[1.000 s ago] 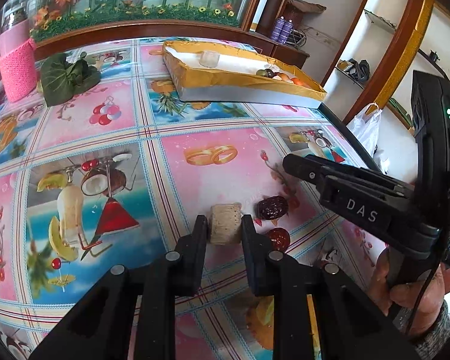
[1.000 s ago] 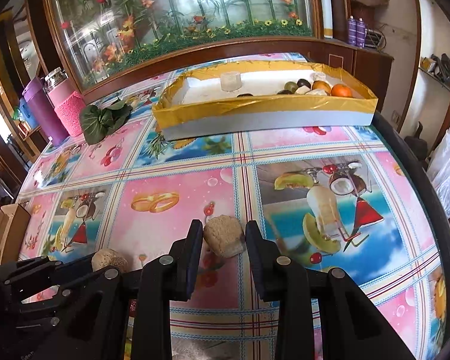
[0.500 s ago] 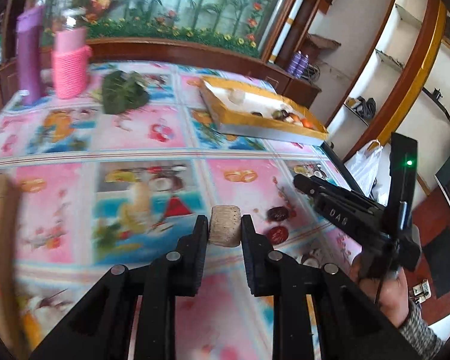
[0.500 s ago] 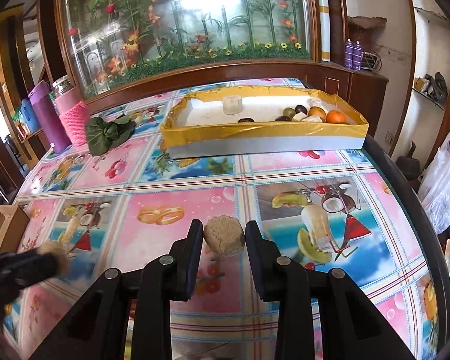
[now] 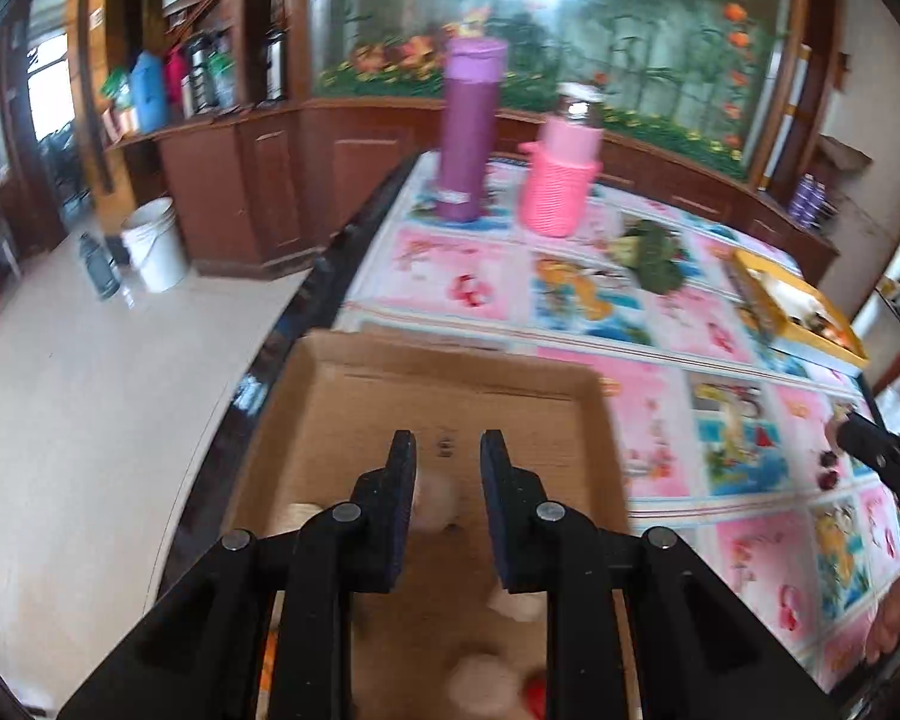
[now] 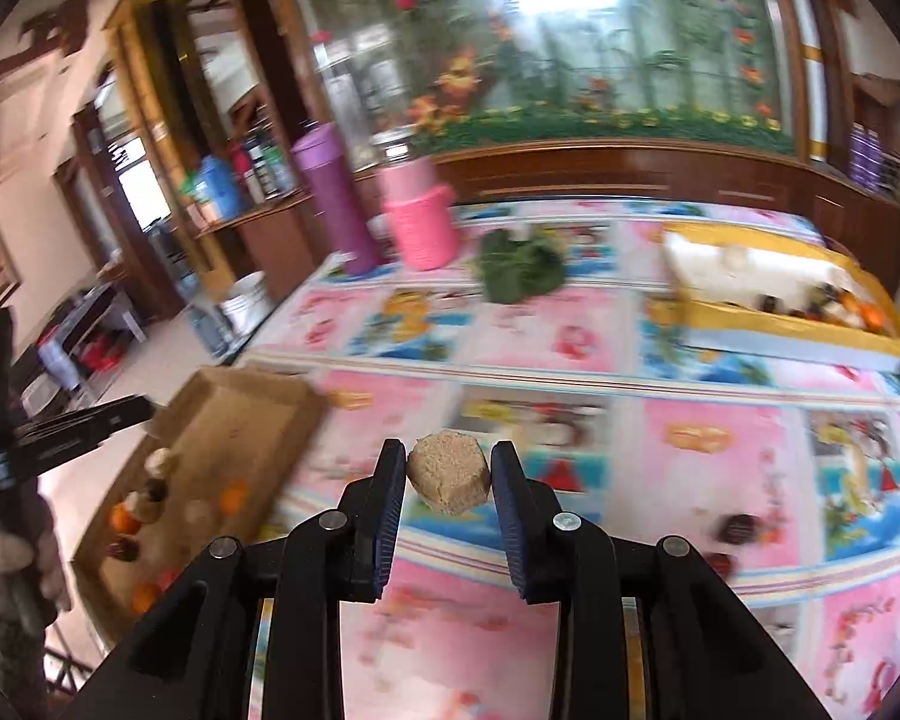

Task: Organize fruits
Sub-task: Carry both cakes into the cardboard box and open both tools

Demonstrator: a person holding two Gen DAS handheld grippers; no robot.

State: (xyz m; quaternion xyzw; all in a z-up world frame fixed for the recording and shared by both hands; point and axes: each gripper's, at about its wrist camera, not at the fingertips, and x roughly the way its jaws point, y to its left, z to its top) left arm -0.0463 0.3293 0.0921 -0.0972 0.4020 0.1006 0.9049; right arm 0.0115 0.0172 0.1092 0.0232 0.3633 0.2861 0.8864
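Quick status from my remote seat: left gripper (image 5: 444,450) is hanging over the cardboard box (image 5: 330,396) at the worktop's (image 6: 570,330) edge. Its fingers are drawn in narrow. A pale blurry lump shows in the gap, and honestly I can't tell if it's pinched or just lying in the box.

Right gripper (image 6: 448,462) is the clear one, with its fingers clamped on a tan chunk (image 6: 447,474) that's held up off the worktop. The box sits down to the left of it, with small orange fruits (image 6: 120,516) and pale bits inside. Two dark fruits (image 6: 741,525) lie loose on the cloth to the right. The yellow-rimmed tray (image 6: 780,324) with more fruit is at the far right.
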